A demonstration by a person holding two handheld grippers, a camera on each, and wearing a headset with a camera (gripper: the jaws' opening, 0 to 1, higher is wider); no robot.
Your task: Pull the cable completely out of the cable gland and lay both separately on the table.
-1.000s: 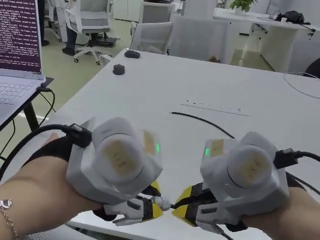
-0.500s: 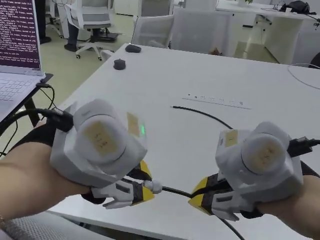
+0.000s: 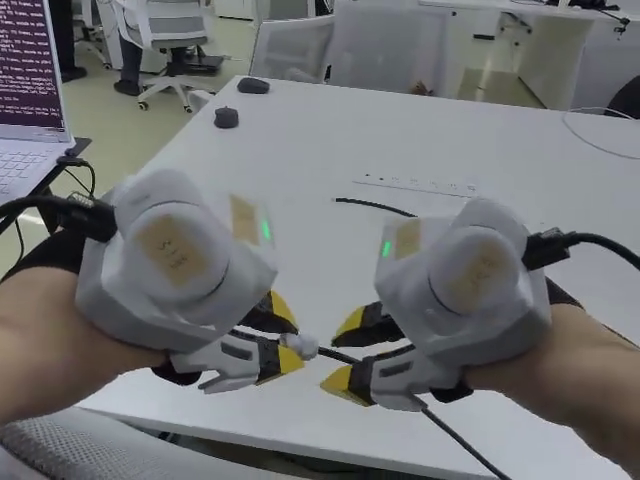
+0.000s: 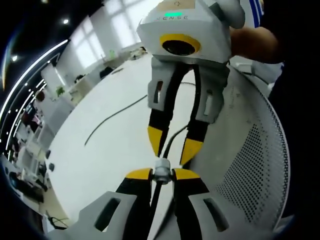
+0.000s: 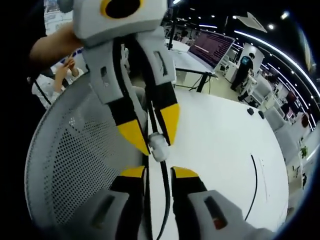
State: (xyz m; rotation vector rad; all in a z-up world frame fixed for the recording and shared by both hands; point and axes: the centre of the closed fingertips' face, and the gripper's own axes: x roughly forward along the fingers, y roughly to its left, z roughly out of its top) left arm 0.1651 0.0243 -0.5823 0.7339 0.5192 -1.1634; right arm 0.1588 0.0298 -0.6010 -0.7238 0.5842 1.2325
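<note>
A small white cable gland (image 3: pixel 300 347) is pinched between the yellow tips of my left gripper (image 3: pixel 285 355) over the table's near edge. In the left gripper view the gland (image 4: pixel 161 171) sits between the closed jaws of the left gripper (image 4: pixel 161 175). The black cable (image 3: pixel 375 207) runs out of the gland and between the jaws of my right gripper (image 3: pixel 345 352). In the right gripper view the right gripper (image 5: pixel 158 173) stands slightly open around the cable (image 5: pixel 164 192), with gaps on both sides, just short of the gland (image 5: pixel 158 146). The cable's far end lies on the white table (image 3: pixel 330 150).
A laptop (image 3: pixel 25 90) stands on a side stand at the left. A mouse (image 3: pixel 252 86) and a small black object (image 3: pixel 227 118) lie at the table's far left. A grey mesh chair back (image 5: pixel 75 150) is right below both grippers.
Half a second ago the grippers were apart with a stretch of cable showing between them. The right gripper has come back left, close to the gland. The left still holds the gland.
</note>
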